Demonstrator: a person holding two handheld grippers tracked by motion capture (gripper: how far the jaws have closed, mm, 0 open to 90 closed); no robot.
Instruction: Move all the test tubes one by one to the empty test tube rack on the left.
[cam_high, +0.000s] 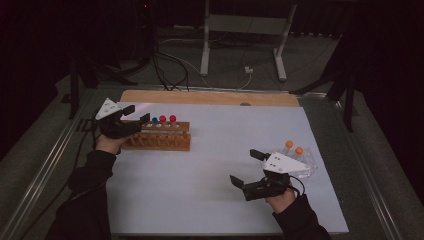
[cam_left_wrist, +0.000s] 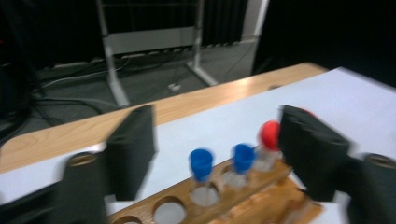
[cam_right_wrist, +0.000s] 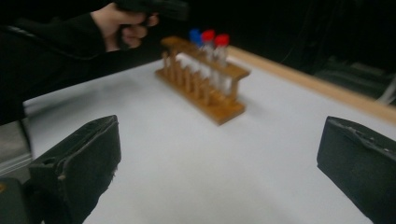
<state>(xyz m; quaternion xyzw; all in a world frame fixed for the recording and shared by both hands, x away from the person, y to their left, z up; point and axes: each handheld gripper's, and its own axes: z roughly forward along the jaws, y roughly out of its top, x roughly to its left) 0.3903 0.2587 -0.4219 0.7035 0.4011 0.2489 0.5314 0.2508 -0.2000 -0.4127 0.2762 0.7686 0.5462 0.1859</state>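
A wooden tube rack (cam_high: 160, 137) stands at the left of the white table sheet (cam_high: 210, 200). In its far row are capped tubes: blue caps (cam_left_wrist: 201, 161) and red caps (cam_high: 172, 118). My left gripper (cam_high: 137, 113) hovers at the rack's left end, open, its jaws wide apart with nothing between the pads. In the left gripper view the tubes stand just beyond the left gripper (cam_left_wrist: 217, 135). My right gripper (cam_high: 246, 167) is open over bare sheet at the right front. The right gripper view looks past my right gripper (cam_right_wrist: 224, 154) toward the rack (cam_right_wrist: 205, 88).
Two orange-capped tubes (cam_high: 294, 147) stand in a clear plastic holder (cam_high: 306, 167) just behind my right hand. A wooden board edge (cam_high: 210, 97) runs along the back of the sheet. A metal stand (cam_high: 242, 25) and cables lie on the floor beyond.
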